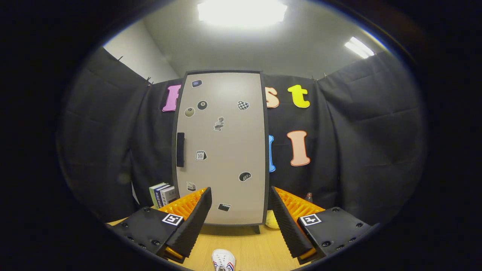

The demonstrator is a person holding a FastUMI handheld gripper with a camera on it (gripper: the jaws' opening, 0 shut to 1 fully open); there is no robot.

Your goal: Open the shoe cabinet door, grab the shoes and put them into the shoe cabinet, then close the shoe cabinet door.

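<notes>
Standing upright on the wooden table, the shoe cabinet faces the gripper with its pale door closed. A dark vertical handle sits on the door's left edge, about halfway up, and small stickers are scattered over the door's face. The cabinet rests on short dark feet at the far side of the table, against the black cloth wall.

The gripper's fingers are spread wide apart with nothing between them but open air; they frame the lower part of the cabinet, which stands beyond them, not touching. A square marker sits on each finger mount.

On the table nearer than the cabinet, between the two fingers and below their tips, lies a white shoe with red and blue trim, only its front part in sight. It lies well apart from the cabinet's base.

To the cabinet's left, a few books stand upright near the cloth wall. To the cabinet's right, just by its lower corner, a yellow rounded object shows partly behind the right finger, and farther right a small bottle stands near the wall. Ceiling lights glare above the cabinet.
</notes>
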